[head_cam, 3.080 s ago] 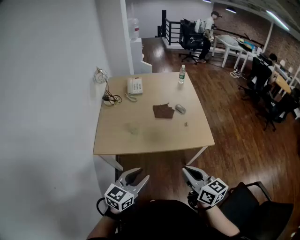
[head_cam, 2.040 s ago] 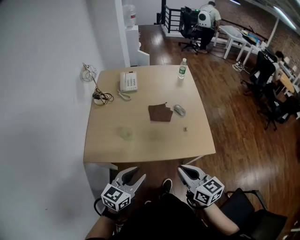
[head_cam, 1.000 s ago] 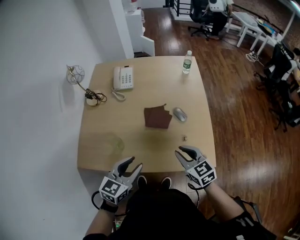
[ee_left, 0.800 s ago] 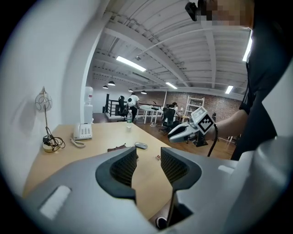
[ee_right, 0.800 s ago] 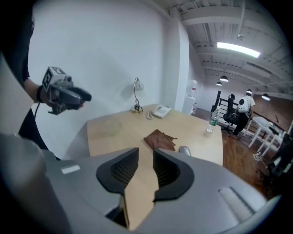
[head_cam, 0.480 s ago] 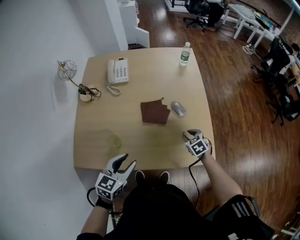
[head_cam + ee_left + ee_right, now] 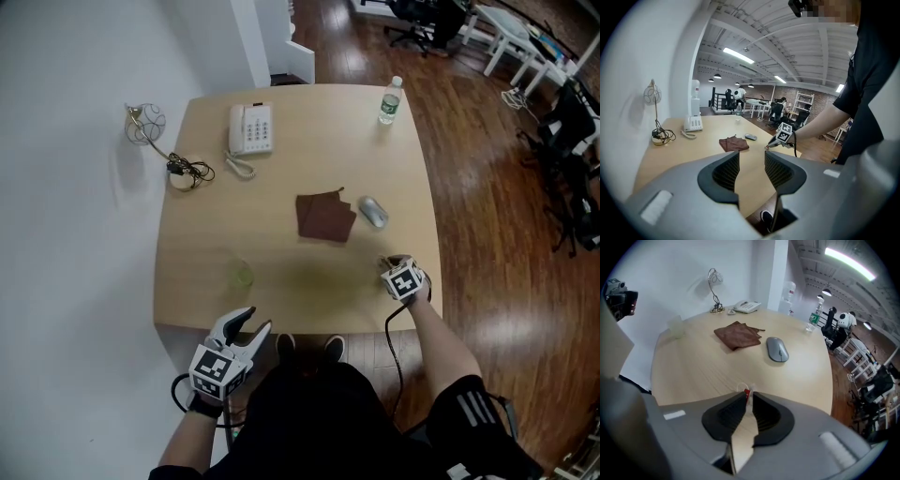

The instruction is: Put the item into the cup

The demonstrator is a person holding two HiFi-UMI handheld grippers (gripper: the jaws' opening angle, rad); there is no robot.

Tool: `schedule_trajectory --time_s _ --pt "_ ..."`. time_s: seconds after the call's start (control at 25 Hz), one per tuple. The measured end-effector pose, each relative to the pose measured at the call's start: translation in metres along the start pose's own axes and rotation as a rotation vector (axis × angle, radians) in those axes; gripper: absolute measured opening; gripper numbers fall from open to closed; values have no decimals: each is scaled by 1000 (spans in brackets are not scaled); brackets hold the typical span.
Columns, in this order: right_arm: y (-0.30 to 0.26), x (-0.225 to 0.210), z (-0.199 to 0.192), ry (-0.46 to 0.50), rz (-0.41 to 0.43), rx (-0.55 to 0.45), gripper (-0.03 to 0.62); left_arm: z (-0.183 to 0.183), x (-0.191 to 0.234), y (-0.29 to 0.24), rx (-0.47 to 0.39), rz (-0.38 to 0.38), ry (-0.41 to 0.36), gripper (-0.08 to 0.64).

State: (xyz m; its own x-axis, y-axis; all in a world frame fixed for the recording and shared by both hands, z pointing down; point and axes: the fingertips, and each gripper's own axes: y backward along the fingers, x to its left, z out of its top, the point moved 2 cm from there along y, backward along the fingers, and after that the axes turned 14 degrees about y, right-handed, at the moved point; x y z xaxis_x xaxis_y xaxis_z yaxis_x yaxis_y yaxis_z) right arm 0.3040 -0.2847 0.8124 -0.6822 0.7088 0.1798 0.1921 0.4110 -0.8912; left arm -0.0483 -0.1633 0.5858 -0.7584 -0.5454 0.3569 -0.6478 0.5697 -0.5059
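Fingers of right gripper [image 7: 749, 397] closing on red-tagged item [image 7: 746, 391].

Smooth, pale, matt wood table [image 7: 281, 246], soft brown cloth [image 7: 324, 217] with wrinkles, shiny grey plastic mouse [image 7: 373, 211], white plastic phone [image 7: 251, 127], clear plastic bottle [image 7: 389, 101], see-through cup [image 7: 241, 275], dark glossy wood floor [image 7: 487, 244], plain matt white wall [image 7: 75, 206].

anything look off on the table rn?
Nothing spilled or broken. The brown cloth mid-table lies rumpled with a corner sticking out, and a cable sits in a loose tangle near the wall-side edge. The cup stands upright.
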Motion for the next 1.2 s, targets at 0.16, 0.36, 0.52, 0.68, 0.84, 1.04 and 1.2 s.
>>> schedule_trajectory --time_s 0.16,0.36,0.52,0.68,0.84,1.04,1.2 --pt "5 0 10 -6 -14 -25 11 -2 8 6 3 12 14 164" --pt "25 2 40 -15 -13 -89 9 4 15 12 -21 10 26 164" --pt "52 16 102 48 7 -210 9 9 28 18 -52 12 24 164" --pt "82 51 184 131 59 -351 9 13 39 29 -81 16 36 164" --pt "105 106 264 229 151 -474 9 9 53 45 -106 32 45 164" --pt "107 176 333 259 294 -534 9 5 70 68 -136 58 72 164" --pt "91 225 354 298 369 -505 9 -3 84 87 -151 84 97 163"
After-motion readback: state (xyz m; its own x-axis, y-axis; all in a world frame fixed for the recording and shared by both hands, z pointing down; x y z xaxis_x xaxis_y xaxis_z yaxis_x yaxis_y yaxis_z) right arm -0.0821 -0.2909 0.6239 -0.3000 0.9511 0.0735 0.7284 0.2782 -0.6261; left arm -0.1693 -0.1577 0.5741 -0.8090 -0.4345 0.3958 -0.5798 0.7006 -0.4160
